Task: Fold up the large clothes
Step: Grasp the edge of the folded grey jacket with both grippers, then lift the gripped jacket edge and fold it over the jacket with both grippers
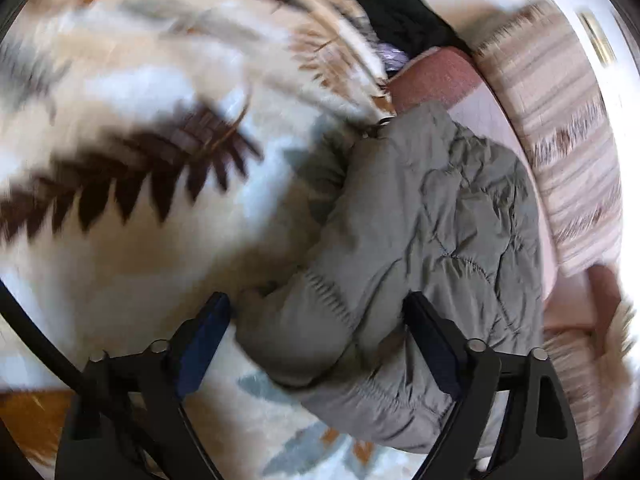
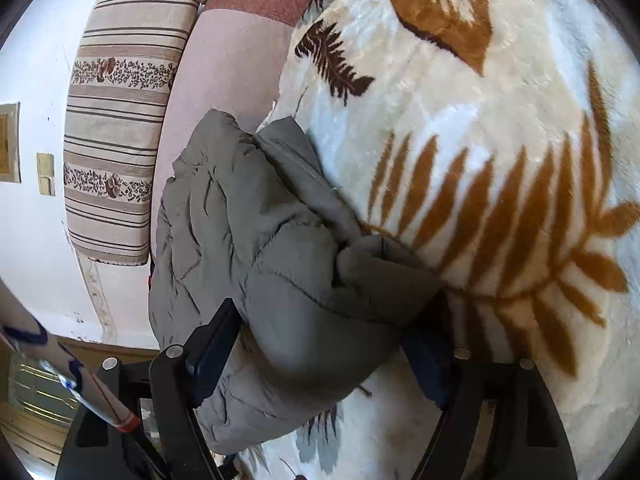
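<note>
A grey quilted puffer jacket (image 1: 432, 248) lies bunched on a cream fleece blanket with brown fern leaves (image 1: 132, 120). In the left wrist view my left gripper (image 1: 316, 340) has its jaws wide apart, with a padded roll of the jacket between the fingers. The image is motion-blurred. In the right wrist view the same jacket (image 2: 256, 248) lies folded in a thick bundle on the blanket (image 2: 480, 160). My right gripper (image 2: 320, 360) also has its jaws wide apart around the bundle's near end. Whether either gripper presses the fabric I cannot tell.
A striped floral cushion (image 2: 116, 120) leans on the white wall at the left. A pink cushion (image 2: 224, 68) lies beside the jacket. Dark clothes (image 1: 392, 4) lie at the blanket's far side. A patterned sleeve (image 2: 60, 376) shows at the lower left.
</note>
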Motion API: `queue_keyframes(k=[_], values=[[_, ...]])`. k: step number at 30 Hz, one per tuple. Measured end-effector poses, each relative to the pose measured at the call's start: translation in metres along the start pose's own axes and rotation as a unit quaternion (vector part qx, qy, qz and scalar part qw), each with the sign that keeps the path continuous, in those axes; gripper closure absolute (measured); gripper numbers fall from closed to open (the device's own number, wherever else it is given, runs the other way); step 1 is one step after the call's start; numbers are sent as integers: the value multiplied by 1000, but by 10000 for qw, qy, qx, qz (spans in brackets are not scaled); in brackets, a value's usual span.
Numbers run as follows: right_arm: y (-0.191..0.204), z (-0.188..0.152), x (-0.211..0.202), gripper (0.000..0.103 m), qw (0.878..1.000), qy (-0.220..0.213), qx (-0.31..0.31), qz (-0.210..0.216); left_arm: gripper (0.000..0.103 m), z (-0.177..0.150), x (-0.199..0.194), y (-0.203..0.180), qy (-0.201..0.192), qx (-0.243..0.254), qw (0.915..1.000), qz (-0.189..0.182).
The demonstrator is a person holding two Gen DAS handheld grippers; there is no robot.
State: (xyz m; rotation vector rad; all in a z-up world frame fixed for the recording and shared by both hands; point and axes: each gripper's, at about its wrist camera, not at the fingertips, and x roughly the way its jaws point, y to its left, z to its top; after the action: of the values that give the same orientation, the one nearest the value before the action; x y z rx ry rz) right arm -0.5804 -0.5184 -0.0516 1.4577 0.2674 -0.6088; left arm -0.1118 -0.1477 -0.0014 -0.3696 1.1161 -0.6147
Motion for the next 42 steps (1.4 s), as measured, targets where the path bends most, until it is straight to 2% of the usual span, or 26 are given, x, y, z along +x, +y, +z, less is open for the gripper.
queue_keyframes(k=[1, 3, 4, 5, 7, 8, 10, 13, 17, 19, 22, 26, 32, 36, 42], values=[[4, 1, 1, 40, 9997, 20, -174, -150, 33, 0, -1, -11, -100, 357, 9992, 178], [17, -1, -1, 53, 9976, -53, -597, -338, 43, -4, -3, -30, -313, 959, 9934, 551], [30, -4, -2, 59, 9932, -118, -991, -594, 49, -8, -4, -43, -465, 1330, 9867, 807], [41, -9, -3, 61, 9879, -194, -1323, -792, 53, -12, -3, -53, -582, 1646, 9790, 1052], [68, -22, -4, 64, 9659, -437, -2185, -1318, 57, -24, -3, -72, -853, 2270, 9581, 1528], [76, -28, -3, 64, 9557, -504, -2476, -1507, 58, -28, -2, -75, -924, 2454, 9507, 1653], [90, -40, -1, 66, 9328, -647, -3022, -1856, 59, -31, -2, -77, -987, 2645, 9428, 1772], [91, -48, 2, 66, 9149, -702, -3375, -2102, 62, -31, -2, -77, -1007, 2703, 9405, 1794], [96, -59, 6, 68, 8864, -820, -3875, -2397, 66, -39, -1, -85, -1127, 3008, 9262, 1974], [104, -62, 9, 70, 8761, -890, -4050, -2461, 67, -38, -5, -84, -1108, 2944, 9299, 1909], [111, -67, 5, 72, 8668, -957, -4232, -2458, 69, -38, -11, -82, -1091, 2910, 9328, 1825], [115, -78, -8, 73, 8592, -1032, -4365, -2461, 70, -53, -32, -89, -1147, 3063, 9289, 1735], [120, -98, -48, 73, 8649, -1096, -4397, -2161, 71, -72, -72, -80, -1219, 3016, 9329, 1546], [119, -127, -78, 73, 8620, -1157, -4538, -1938, 71, -88, -100, -69, -1298, 2896, 9369, 1469], [89, -153, -120, 74, 8737, -1017, -4430, -1735, 70, -129, -136, -35, -1131, 2685, 9470, 1352]])
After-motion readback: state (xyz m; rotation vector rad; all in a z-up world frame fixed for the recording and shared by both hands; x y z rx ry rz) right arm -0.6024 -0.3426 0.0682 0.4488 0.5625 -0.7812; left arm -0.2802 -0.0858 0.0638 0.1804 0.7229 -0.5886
